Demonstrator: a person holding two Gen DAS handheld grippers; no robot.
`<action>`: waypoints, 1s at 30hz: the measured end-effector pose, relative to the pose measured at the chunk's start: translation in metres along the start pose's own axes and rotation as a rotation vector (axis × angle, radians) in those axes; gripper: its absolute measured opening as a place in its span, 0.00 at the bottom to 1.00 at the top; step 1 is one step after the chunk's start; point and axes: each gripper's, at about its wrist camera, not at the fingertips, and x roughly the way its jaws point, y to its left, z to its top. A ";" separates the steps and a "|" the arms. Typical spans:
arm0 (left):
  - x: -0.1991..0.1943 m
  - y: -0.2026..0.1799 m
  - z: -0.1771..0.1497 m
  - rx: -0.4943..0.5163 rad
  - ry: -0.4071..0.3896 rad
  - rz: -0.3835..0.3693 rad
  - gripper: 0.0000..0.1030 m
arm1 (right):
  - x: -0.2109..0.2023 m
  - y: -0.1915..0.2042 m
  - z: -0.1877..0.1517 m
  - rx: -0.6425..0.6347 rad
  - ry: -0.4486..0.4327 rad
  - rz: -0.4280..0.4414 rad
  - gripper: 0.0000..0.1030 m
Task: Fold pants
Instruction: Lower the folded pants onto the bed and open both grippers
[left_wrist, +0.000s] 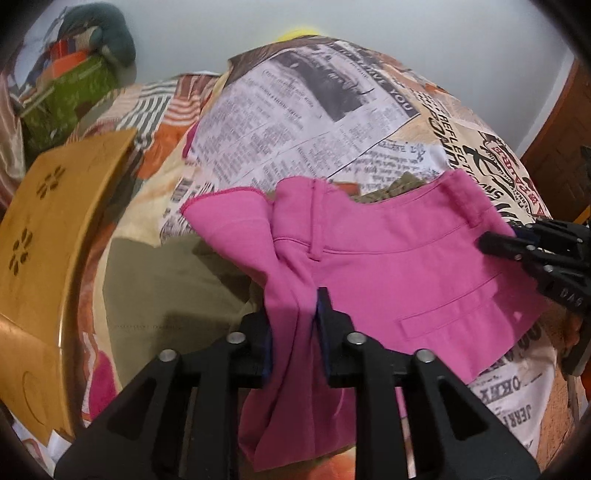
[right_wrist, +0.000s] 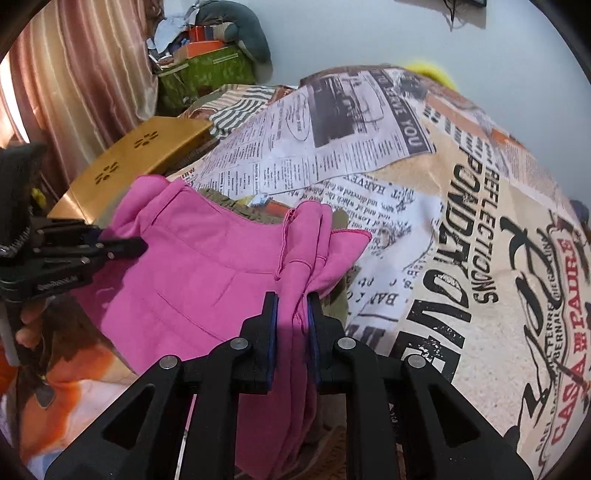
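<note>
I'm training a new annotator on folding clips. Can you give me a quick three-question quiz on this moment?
1. True or false: fabric of the pink pants sits between the fingers of both the left hand-held gripper and the right hand-held gripper.
2. What covers the surface under the pants? A) plain white sheet B) newspaper-print sheet C) blue checked blanket
3. What colour is the cloth lying partly beneath the pants?

Key: 1 true; 2 B; 3 olive green.
</note>
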 end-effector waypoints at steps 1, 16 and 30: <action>-0.001 0.003 -0.001 -0.009 -0.008 0.004 0.33 | 0.000 0.000 -0.001 -0.004 0.006 -0.009 0.19; -0.002 0.023 -0.019 -0.004 0.033 0.119 0.39 | -0.003 -0.008 -0.022 -0.007 0.038 -0.067 0.36; -0.107 -0.008 -0.015 0.025 -0.094 0.125 0.39 | -0.115 0.025 -0.011 -0.010 -0.160 -0.062 0.36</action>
